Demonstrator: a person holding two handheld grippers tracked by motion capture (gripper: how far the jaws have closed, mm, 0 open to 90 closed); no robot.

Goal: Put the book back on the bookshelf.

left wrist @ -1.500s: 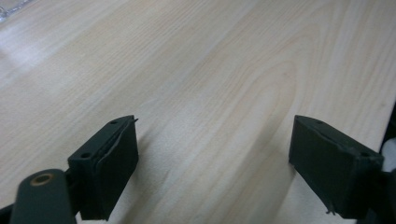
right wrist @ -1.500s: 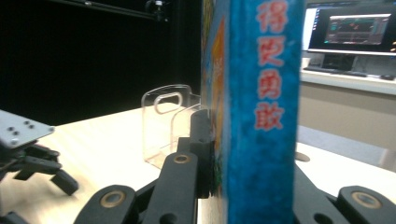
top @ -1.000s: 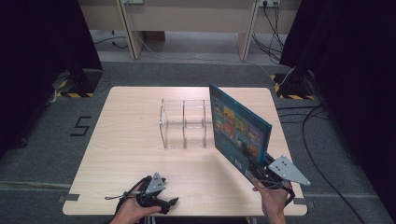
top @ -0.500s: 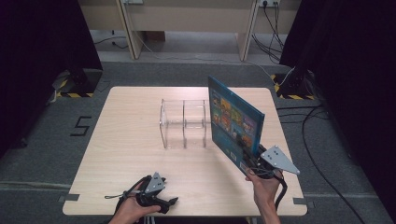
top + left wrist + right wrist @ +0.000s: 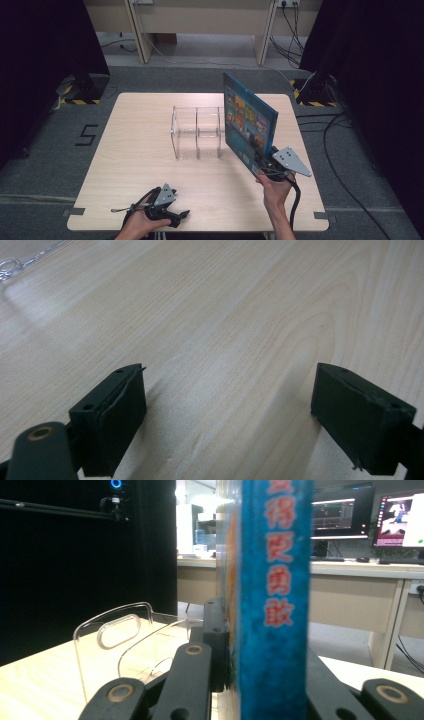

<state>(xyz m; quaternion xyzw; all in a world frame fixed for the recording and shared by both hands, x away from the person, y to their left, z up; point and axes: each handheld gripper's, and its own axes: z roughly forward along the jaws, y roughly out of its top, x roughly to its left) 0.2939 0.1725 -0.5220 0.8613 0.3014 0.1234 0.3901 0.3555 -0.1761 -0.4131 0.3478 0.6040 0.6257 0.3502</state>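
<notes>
Blue book (image 5: pixel 247 122) pinched upright in my right gripper (image 5: pixel 267 162), beside the clear rack (image 5: pixel 196 131); my left gripper (image 5: pixel 175 216) rests spread on the table (image 5: pixel 135 150).

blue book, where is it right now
In the high view the blue book stands upright above the table's right side, clamped in the right hand-held gripper, beside the clear rack.

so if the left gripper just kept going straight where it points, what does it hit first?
Probably bare table. The left gripper, jaws open with nothing between them, angles low over the wood; the clear rack's corner sits far off to the side. Depth is hard to judge.
</notes>
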